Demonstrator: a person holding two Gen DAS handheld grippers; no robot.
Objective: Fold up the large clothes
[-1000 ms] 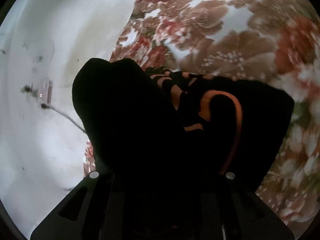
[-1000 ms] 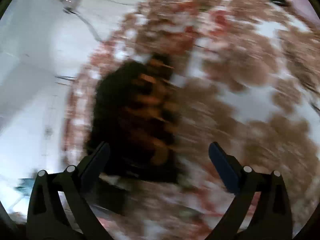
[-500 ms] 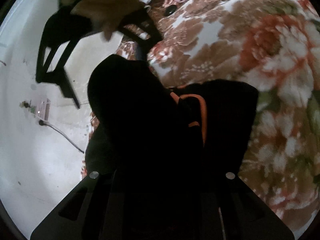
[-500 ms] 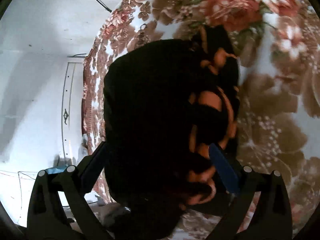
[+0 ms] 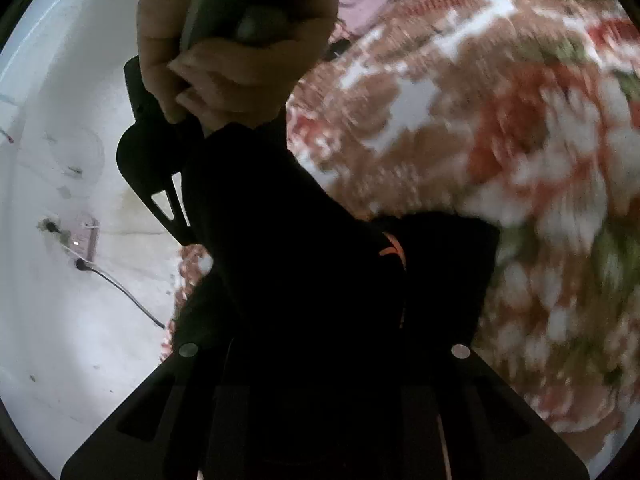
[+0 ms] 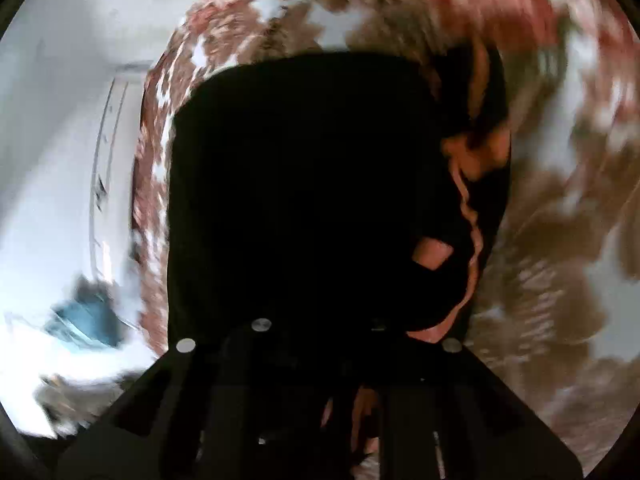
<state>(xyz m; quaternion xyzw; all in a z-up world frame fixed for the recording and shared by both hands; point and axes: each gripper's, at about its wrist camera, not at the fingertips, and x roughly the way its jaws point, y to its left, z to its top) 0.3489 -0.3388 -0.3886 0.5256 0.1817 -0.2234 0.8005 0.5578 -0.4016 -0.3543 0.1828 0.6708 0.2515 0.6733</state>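
Black garment [image 5: 288, 240], both grippers seemingly clamped

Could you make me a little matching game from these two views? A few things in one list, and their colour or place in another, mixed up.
Things:
1. garment
2. bedspread
3. wall socket
4. hand

Descriptions:
A. brown, red and white flowers
B. black with orange trim
C. at the top of the left wrist view, wrapped round a gripper's handle
D. on the white wall, with a dark cable leading from it

Pairs: 1-B, 2-A, 3-D, 4-C
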